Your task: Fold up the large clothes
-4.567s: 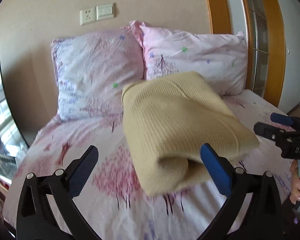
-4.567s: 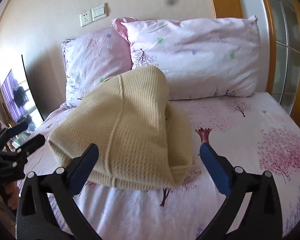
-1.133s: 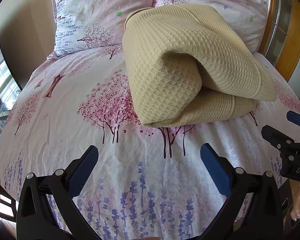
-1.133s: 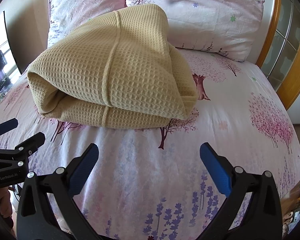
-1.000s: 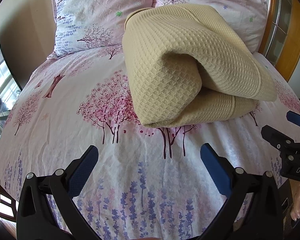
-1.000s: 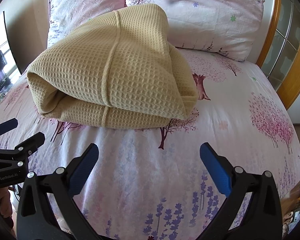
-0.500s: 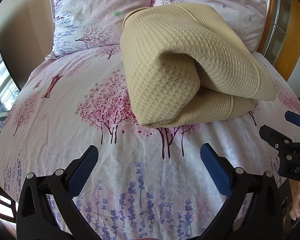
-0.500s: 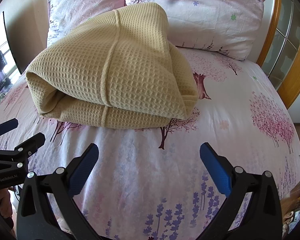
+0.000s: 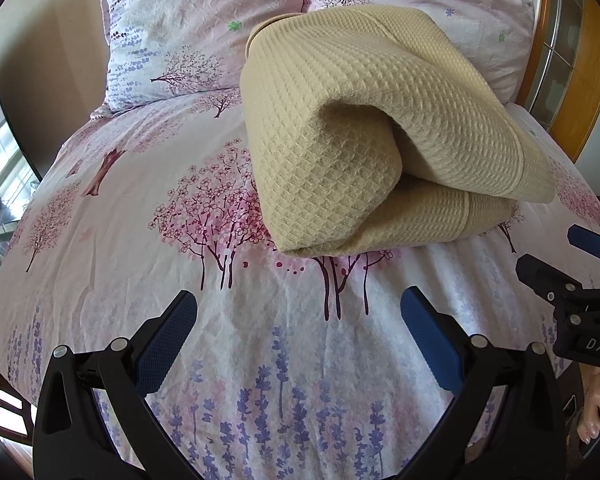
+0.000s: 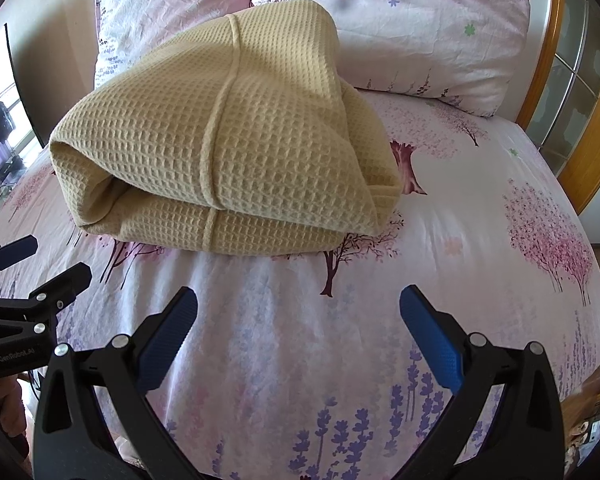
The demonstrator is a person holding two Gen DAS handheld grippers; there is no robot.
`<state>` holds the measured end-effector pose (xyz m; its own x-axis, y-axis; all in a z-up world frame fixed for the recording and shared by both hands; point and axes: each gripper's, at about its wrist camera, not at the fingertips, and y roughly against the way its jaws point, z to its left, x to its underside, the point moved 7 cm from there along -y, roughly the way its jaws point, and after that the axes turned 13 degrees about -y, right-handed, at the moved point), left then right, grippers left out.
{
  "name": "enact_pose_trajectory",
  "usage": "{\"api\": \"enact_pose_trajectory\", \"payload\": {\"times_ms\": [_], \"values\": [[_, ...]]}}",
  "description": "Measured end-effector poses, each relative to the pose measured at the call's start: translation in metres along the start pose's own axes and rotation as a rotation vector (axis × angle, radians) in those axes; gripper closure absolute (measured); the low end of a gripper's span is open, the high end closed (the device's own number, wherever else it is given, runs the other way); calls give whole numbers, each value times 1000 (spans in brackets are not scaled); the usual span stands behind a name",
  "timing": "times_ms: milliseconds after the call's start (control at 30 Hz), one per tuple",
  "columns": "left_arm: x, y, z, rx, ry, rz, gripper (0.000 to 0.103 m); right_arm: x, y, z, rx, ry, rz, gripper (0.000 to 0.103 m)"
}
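Jaws of the left gripper and the right gripper are wide open, holding nothing, above the bed's near edge. Beyond, the folded beige waffle-knit garment lies mid-bed on the pink tree-print sheet, before two floral pillows.

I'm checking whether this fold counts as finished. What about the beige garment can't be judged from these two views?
- Far side of the beige garment, both views: hidden by its own bulk.
- Inner layers: lost in the shadowed opening in the left wrist view.
- Underside: pressed against the bedsheet.
- Garment type: no sleeves or collar visible.
- Both the left tool and the right tool are open, holding nothing.
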<state>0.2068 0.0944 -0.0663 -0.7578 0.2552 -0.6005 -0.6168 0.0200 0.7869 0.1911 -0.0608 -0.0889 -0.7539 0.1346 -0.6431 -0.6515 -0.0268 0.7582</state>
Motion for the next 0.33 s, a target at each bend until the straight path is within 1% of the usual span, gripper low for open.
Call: {"api": "enact_pose_trajectory", "payload": {"times_ms": [333], "values": [[1, -2, 4, -2, 13, 8, 1, 0, -1, 0, -4, -1, 4, 2]]}}
